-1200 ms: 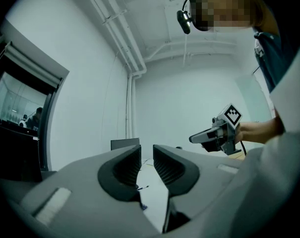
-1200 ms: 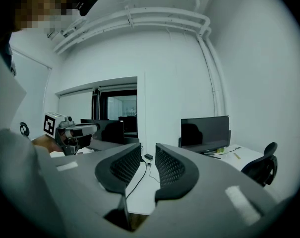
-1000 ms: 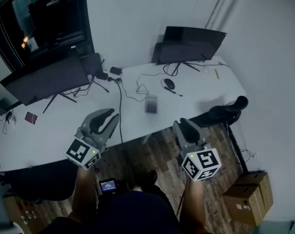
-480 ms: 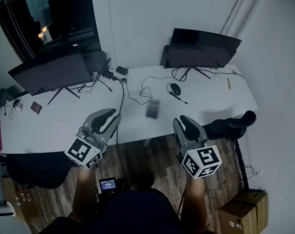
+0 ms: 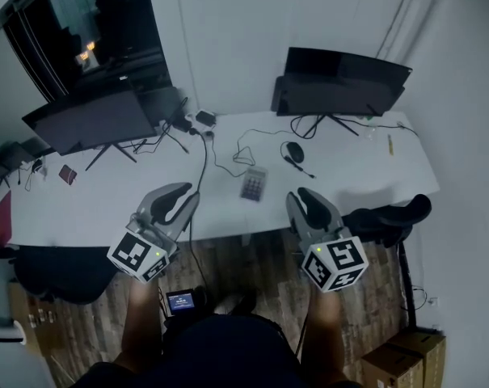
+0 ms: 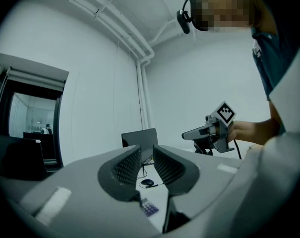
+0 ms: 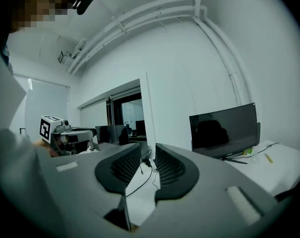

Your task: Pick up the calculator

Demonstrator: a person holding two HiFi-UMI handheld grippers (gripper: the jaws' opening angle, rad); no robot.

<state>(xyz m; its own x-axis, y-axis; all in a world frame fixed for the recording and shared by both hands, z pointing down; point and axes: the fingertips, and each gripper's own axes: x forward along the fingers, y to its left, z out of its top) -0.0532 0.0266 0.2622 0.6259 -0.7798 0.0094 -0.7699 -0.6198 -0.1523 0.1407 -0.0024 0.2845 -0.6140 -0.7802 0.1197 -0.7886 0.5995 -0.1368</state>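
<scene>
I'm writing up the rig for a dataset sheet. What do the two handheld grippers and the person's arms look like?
Left gripper and right gripper match: light grey bodies, dark curved jaws with ribbed inner faces, and a white cube with black square markers on each. The person wears a dark short-sleeved top.

head view: overhead, far, steeply down | gripper views: low, level, along desk (image 5: pixel 99 200) | shared: right monitor (image 5: pixel 341 79)

White table (image 5: pixel 107 208) below me, calculator (image 5: pixel 253 184) flat near front edge, black mouse (image 5: pixel 293 150) behind it, black cable (image 5: pixel 204 164) trailing across, left monitor (image 5: pixel 90 120), right monitor (image 5: pixel 341 83), small dark red item (image 5: pixel 67 174) far left.
</scene>
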